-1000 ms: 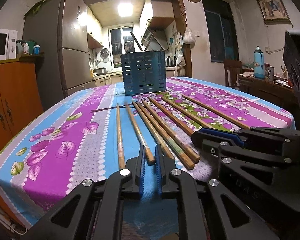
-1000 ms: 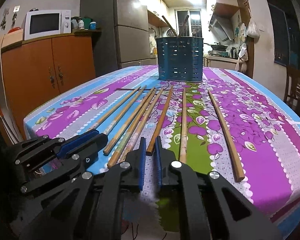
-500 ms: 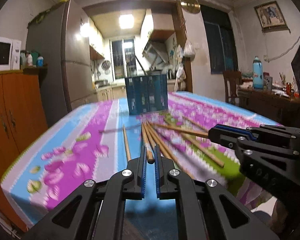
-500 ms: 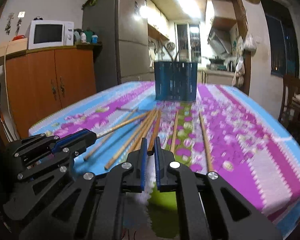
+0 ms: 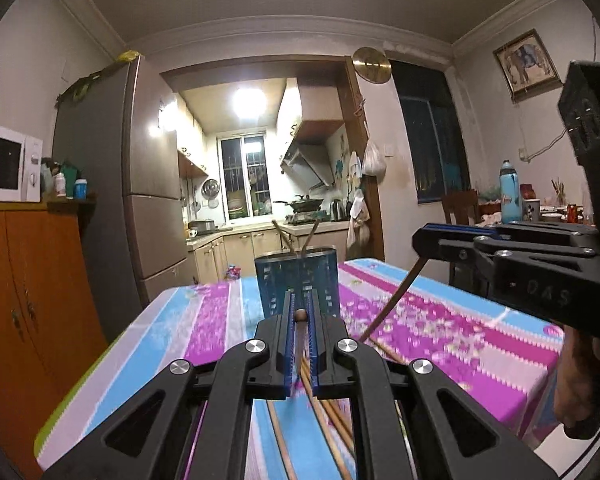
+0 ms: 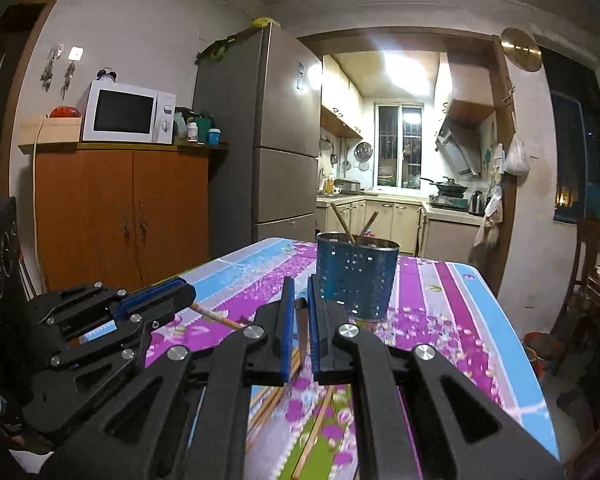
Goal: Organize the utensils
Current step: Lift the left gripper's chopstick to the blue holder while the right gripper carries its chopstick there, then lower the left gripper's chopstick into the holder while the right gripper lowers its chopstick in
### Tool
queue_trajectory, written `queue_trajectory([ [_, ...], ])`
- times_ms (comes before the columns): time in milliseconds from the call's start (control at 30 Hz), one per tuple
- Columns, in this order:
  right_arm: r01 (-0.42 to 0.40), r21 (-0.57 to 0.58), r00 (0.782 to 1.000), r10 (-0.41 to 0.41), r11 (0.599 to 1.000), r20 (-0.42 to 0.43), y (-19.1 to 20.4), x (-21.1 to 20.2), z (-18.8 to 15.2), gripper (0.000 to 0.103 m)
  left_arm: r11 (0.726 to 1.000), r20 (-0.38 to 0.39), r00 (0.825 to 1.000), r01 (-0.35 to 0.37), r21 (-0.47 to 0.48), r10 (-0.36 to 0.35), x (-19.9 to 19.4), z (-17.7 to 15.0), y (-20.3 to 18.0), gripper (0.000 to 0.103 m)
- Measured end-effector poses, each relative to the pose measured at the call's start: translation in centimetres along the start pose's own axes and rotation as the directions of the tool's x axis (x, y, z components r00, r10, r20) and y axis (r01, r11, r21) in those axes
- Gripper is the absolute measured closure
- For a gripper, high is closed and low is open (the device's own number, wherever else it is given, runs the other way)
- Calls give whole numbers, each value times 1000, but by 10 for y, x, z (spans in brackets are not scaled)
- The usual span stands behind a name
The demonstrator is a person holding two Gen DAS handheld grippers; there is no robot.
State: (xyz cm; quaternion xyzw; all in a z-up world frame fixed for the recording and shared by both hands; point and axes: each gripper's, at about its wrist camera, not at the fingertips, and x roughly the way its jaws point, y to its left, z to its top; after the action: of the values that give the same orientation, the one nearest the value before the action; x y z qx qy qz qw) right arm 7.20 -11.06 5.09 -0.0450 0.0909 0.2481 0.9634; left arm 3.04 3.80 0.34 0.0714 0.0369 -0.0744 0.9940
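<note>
Left hand-held gripper (image 5: pixel 299 314) is pinched narrow on one wooden chopstick (image 5: pixel 299 315), whose rounded end shows between the blue pads while the shaft runs back and down toward the table (image 5: pixel 172 344). From the right wrist view that same chopstick slants out of the left tool toward the cloth, so it is lifted at one end and hanging low at the other. Right hand-held gripper (image 6: pixel 298 312) is likewise closed narrow, on a second chopstick (image 6: pixel 300 320); in the left wrist view this one droops from its tip toward the table. Beneath both tools, more loose chopsticks (image 5: pixel 332 416) lie on the flowered cloth.

Farther along the table stands the blue perforated holder (image 5: pixel 298 284), upright, with two sticks already leaning out of its mouth. It is ahead of both grippers and apart from them.

My judgement is that the step in hand is carrying each held stick to the holder. To do it well, each stick should be raised until its lower end is above the rim, tipped closer to upright, and brought over the opening one at a time so the two tools do not cross. The grip should loosen only once the low end is inside, away from the leaning sticks, lest it catch the rim or nudge the holder over.
</note>
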Motion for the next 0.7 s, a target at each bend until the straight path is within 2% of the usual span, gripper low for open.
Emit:
queue_trajectory([
  [167,-17,1,999,17,1000,-32,-14,25,21,98,1000,-5,1000,17,3,-17,24,25,9,96],
  [367,-42,12,995,43,999,-86,-24,50,43,98,997,-74,994,72,-34,-74,69,59,27,96],
  [567,-61,8,989,62,998,-138,-30,71,59,98,996,-115,989,84,-33,-87,99,79,35,96],
  [700,-60,13,988,61,998,-142,-36,75,65,98,993,-126,987,97,-63,-104,108,88,44,96],
])
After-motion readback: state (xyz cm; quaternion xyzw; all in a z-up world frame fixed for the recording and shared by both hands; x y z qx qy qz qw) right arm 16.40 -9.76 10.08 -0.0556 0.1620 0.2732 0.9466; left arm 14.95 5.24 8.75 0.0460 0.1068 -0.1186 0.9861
